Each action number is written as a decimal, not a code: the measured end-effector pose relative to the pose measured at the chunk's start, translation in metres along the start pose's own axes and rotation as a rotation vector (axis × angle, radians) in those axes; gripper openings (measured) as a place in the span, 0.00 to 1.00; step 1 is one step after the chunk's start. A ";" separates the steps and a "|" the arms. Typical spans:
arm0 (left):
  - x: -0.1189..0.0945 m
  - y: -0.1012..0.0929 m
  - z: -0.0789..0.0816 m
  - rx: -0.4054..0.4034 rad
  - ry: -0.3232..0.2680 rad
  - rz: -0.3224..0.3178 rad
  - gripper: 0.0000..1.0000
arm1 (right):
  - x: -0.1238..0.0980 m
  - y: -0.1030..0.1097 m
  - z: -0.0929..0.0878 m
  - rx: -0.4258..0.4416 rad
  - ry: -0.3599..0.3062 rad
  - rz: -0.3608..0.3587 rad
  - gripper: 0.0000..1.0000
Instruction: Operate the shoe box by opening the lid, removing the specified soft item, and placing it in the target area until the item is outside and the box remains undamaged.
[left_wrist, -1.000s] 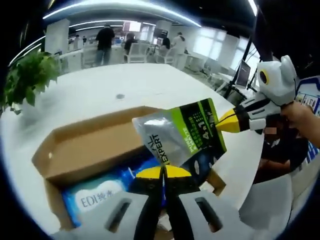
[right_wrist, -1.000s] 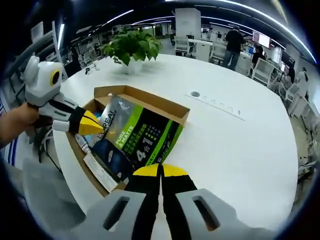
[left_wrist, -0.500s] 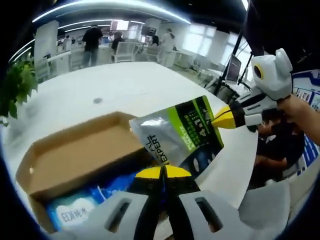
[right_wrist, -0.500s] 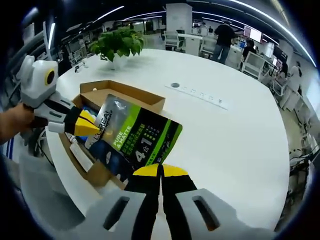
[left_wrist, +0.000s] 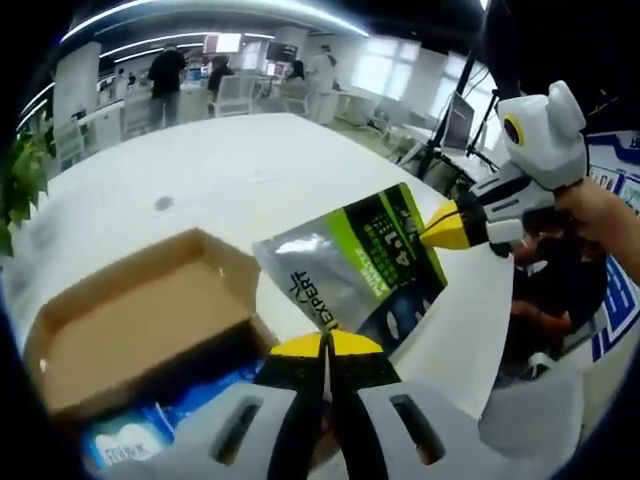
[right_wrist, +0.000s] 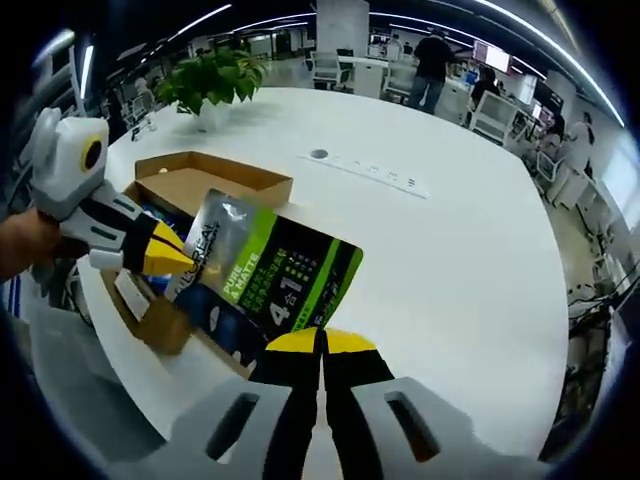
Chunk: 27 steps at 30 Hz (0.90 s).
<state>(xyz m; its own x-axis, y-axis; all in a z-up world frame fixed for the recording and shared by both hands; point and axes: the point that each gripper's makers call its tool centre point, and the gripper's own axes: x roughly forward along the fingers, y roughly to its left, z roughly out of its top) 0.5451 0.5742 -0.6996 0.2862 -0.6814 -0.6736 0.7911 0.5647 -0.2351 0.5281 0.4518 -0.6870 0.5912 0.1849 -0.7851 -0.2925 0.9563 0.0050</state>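
Note:
A silver, green and black soft pouch (left_wrist: 352, 272) hangs in the air just beside the open cardboard shoe box (left_wrist: 130, 320). My left gripper (left_wrist: 325, 345) is shut on one edge of it. The right gripper (left_wrist: 448, 226) comes in from the right and pinches the opposite edge. In the right gripper view the pouch (right_wrist: 272, 285) lies between my right gripper (right_wrist: 322, 342), shut on its near edge, and the left gripper (right_wrist: 165, 258), which clamps its silver end. The box (right_wrist: 205, 180) sits behind it near the table's edge. A blue wipes pack (left_wrist: 118, 446) lies inside the box.
The white round table (right_wrist: 450, 250) stretches wide to the right of the box, with a round cable hole (right_wrist: 318, 154) and a potted plant (right_wrist: 212, 80) at the far side. A person's hand (left_wrist: 610, 225) holds the right gripper. People and chairs stand far behind.
Both grippers have carried the pouch off the box, sideways over the bare table. The box now lies further to the left in both views.

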 end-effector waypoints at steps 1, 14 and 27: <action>0.004 0.000 0.000 0.012 0.013 0.003 0.00 | 0.002 -0.002 -0.002 0.004 0.005 -0.001 0.00; 0.045 0.003 -0.012 0.213 0.213 0.033 0.00 | 0.034 -0.024 -0.018 0.026 0.056 -0.018 0.00; 0.072 0.007 -0.015 0.379 0.342 0.032 0.00 | 0.068 -0.038 -0.041 0.055 0.102 -0.009 0.00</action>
<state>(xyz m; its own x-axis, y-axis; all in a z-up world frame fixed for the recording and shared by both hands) 0.5635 0.5362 -0.7604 0.1702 -0.4396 -0.8819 0.9436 0.3307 0.0173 0.5488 0.4192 -0.7657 0.5130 0.1550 -0.8443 -0.2441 0.9693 0.0296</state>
